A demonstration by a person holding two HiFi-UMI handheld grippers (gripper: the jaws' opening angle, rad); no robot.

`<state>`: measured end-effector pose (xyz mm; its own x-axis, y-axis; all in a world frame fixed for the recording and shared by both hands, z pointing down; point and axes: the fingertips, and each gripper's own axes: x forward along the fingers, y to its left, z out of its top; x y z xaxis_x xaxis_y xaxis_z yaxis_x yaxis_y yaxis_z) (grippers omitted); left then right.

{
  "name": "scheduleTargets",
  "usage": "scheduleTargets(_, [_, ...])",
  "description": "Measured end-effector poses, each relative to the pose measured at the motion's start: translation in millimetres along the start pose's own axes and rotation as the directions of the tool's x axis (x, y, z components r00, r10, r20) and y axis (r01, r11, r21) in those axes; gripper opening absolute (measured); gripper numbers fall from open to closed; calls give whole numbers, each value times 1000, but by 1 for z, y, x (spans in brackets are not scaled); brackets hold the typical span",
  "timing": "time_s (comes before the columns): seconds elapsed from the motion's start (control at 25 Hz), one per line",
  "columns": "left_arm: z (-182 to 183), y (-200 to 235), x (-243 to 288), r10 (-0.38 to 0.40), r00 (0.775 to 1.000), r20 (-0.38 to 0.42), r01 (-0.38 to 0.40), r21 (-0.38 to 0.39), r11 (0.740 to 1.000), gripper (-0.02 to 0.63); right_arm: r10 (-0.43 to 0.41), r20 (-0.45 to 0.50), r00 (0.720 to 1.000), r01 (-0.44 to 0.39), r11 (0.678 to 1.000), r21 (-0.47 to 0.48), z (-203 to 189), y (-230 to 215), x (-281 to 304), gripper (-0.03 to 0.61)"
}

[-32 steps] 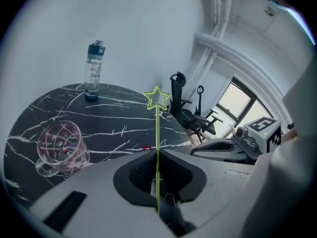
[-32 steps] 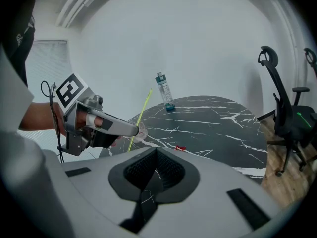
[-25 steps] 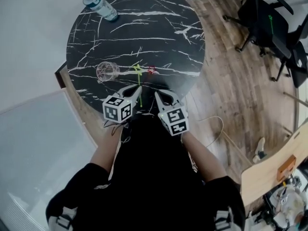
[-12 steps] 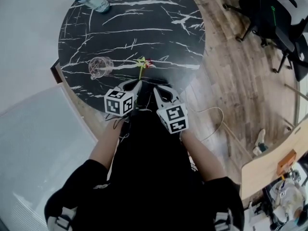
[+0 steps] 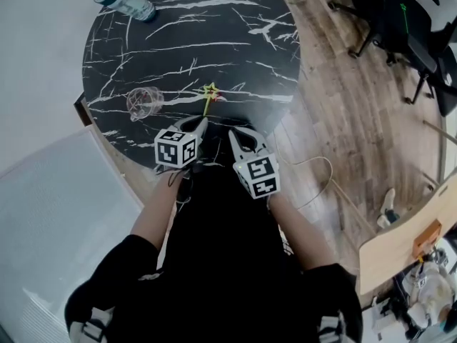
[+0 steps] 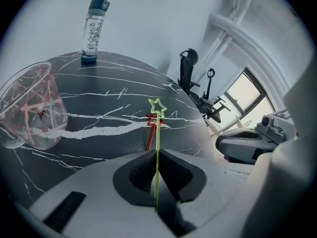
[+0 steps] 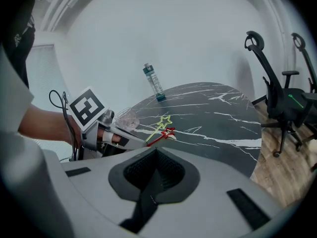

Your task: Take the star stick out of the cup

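Black marble table [image 5: 214,34], wood floor [image 5: 343,134]; left claw [image 6: 157,155] pinches star stick [image 6: 157,128]; right claw [image 7: 156,152] closed.

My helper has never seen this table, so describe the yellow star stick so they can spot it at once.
On the round black marble table, look at its near edge, right of the clear cup. The left gripper there is shut on a thin stick. It is yellow-green with an outline star at its tip, unlike the red star stick lying on the table beside it.
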<state>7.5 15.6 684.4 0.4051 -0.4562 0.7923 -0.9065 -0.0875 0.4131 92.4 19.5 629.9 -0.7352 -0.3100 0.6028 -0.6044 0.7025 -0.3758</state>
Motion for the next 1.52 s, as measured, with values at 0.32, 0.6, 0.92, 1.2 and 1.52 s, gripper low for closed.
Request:
scheduleTargets(0.32, [0, 2, 1, 27, 1000, -2, -27, -3, 1000, 11, 4, 15, 1000, -4, 1000, -6, 2, -6, -7, -3])
scheduleTargets(0.6, [2, -1, -6, 62, 998, 17, -62, 1, 998, 26, -6, 38, 999, 6, 1000, -3, 3, -13, -16, -3])
scheduleTargets(0.92, [7, -8, -43, 108, 991, 82, -110, 22, 994, 26, 7, 83, 997, -5, 1000, -29, 17, 6, -13, -3])
scheduleTargets(1.2, [12, -1, -107, 171, 954, 246, -179, 11, 984, 0, 106, 116, 988, -89, 986, -143, 50, 62, 2, -3])
scheduleTargets(1.52, [5, 1, -212, 282, 838, 468, -284, -67, 956, 0, 219, 177, 959, -168, 949, -267, 88, 137, -11, -3])
